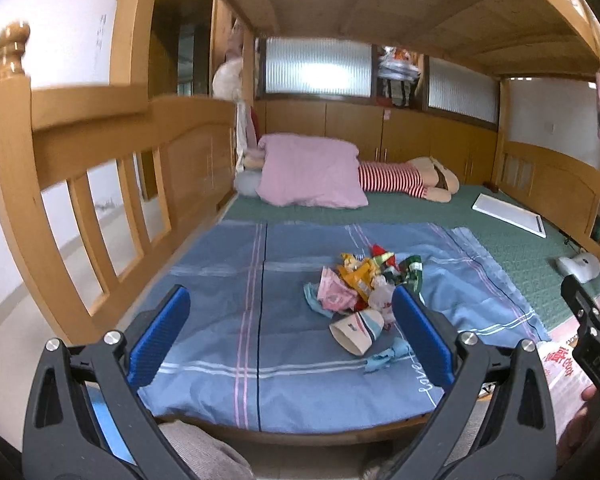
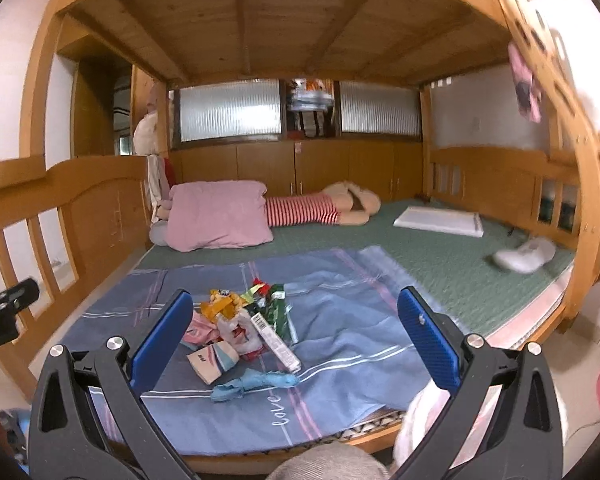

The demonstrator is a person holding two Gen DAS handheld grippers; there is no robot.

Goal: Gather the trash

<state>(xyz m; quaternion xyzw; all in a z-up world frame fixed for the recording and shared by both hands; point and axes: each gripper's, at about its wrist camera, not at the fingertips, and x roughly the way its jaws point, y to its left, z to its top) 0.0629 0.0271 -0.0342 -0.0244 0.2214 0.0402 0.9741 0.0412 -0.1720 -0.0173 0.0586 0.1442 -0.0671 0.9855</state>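
Note:
A heap of trash (image 1: 362, 286) lies on the blue sheet (image 1: 228, 280) of a lower bunk: coloured snack wrappers, a crushed paper cup (image 1: 356, 330) and a crumpled blue scrap (image 1: 386, 356). The right wrist view shows the same heap (image 2: 240, 316), with a white carton (image 2: 276, 342), the cup (image 2: 212, 360) and the blue scrap (image 2: 252, 384). My left gripper (image 1: 292, 312) is open, near the bed's front edge, its right finger in front of the heap. My right gripper (image 2: 296, 314) is open too, held short of the heap. Neither holds anything.
Wooden rails (image 1: 112, 168) enclose the bed, with the upper bunk low overhead. A pink pillow (image 1: 310, 170) and a striped plush doll (image 1: 408, 178) lie at the far end. A white board (image 1: 508, 214) and a white object (image 2: 524, 256) rest on the green mat (image 2: 440, 256).

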